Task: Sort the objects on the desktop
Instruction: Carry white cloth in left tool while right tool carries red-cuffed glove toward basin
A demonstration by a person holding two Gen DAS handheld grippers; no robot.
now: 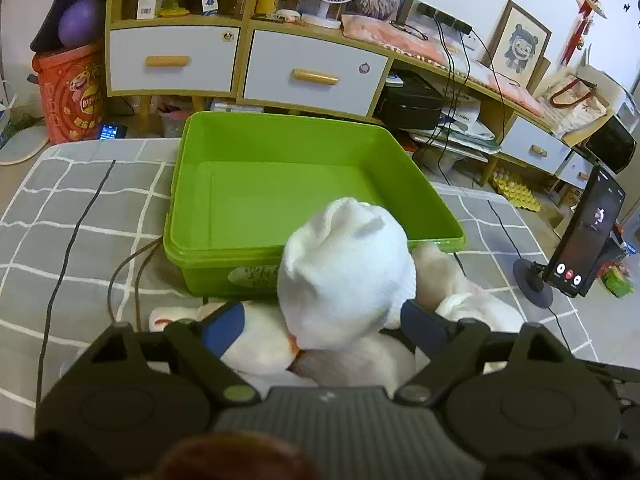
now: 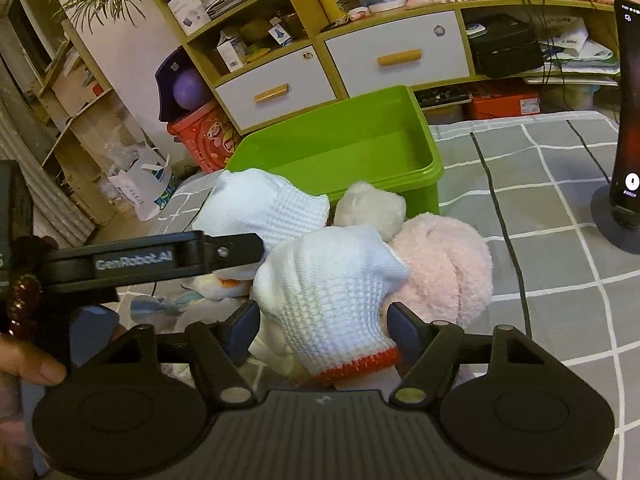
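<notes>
A grey checked bed [image 1: 80, 208] carries an empty green bin [image 1: 280, 184], with a pile of soft things just in front of it. In the pile lie a pink plush [image 2: 448, 264] and white knit gloves. The left claw [image 1: 332, 328] stands spread around one white glove [image 1: 344, 272]; the right claw [image 2: 324, 328] straddles an orange-cuffed glove [image 2: 332, 300], its pads apparently not pressing it
</notes>
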